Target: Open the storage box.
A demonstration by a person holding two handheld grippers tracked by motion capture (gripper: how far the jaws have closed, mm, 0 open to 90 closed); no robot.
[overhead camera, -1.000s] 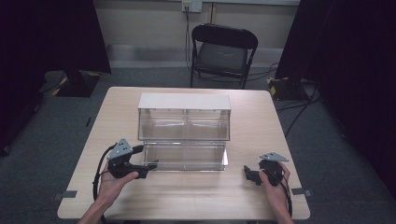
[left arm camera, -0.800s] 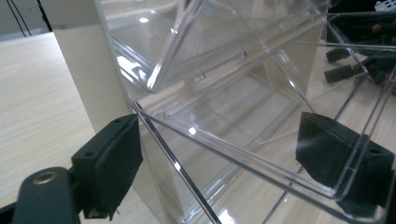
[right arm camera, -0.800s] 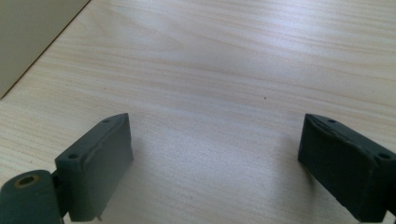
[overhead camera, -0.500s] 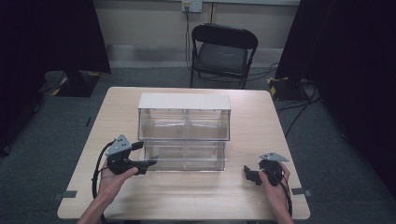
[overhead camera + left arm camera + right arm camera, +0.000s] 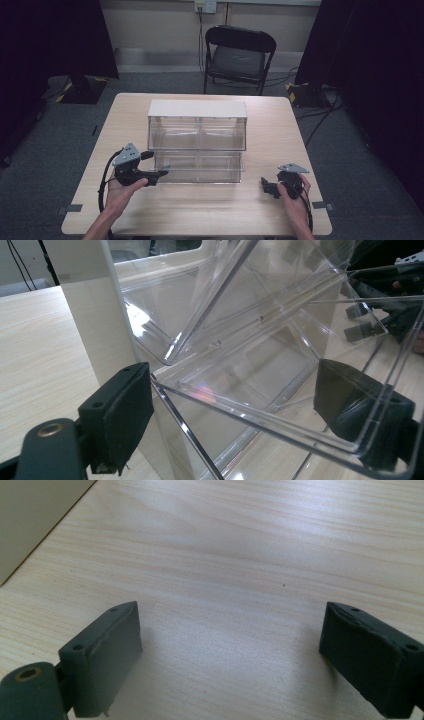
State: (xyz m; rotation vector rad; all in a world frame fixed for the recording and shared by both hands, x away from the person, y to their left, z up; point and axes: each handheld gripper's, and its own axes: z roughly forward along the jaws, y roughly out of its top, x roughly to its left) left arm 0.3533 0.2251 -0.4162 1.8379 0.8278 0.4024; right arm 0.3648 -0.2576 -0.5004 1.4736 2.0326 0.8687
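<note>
Early in the job: left gripper (image 5: 152, 175), jaws spread, straddling the front lip of the clear lower-left tilt-out bin (image 5: 260, 390) of the table-centre organiser (image 5: 197, 109), unclamped; right gripper (image 5: 267, 187) agape, idle on the table (image 5: 240, 545).

I sit at a pale wood table (image 5: 280, 125) on a grey carpet floor (image 5: 65, 145). At twelve o'clock, past the far edge, a black folding chair (image 5: 239, 55) faces me, against a beige wall (image 5: 150, 22) with a socket (image 5: 205, 6) and a cable hanging from it. Black curtains (image 5: 45, 45) close in at ten and two o'clock. Cables (image 5: 320, 120) trail over the floor at two, and tape marks (image 5: 70, 208) lie near the corners by me.
</note>
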